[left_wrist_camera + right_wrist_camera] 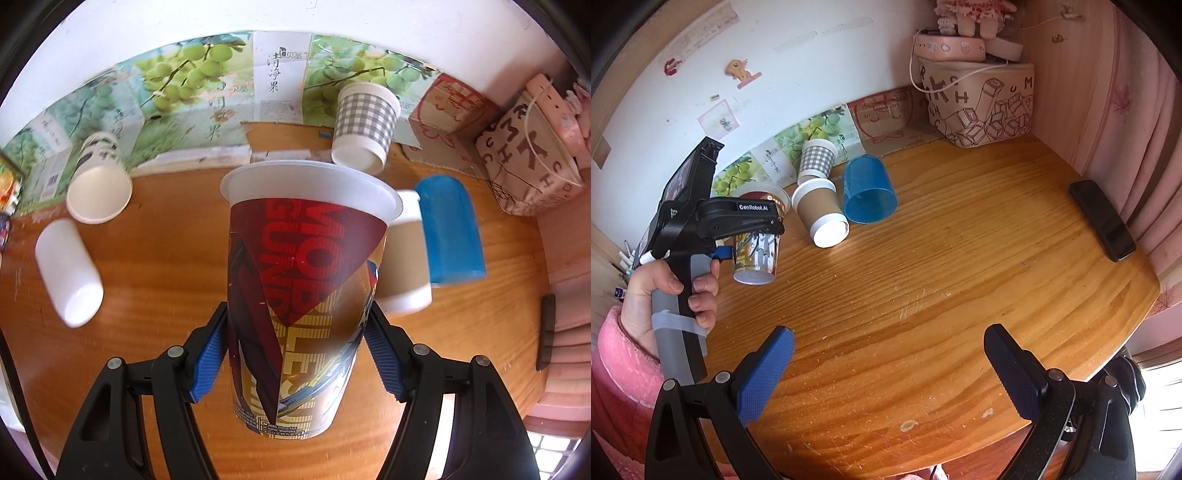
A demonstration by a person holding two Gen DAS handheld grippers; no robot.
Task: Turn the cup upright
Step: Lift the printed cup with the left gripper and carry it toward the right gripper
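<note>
Printed cup point(295, 295) clamped low between left gripper point(295, 354) jaws, rim turned away, probably for setting upright on surface point(942, 258). Right gripper point(890, 373) jaws wide open, empty.

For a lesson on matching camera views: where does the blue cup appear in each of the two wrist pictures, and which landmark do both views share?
Left wrist view: the blue cup lies on its side at right of centre, behind the printed cup held in the left claw.
Right wrist view: the blue cup lies upper centre on the wooden table, open mouth toward the camera.
Shared landmark: the brown sleeved cup lying right beside it.
</note>
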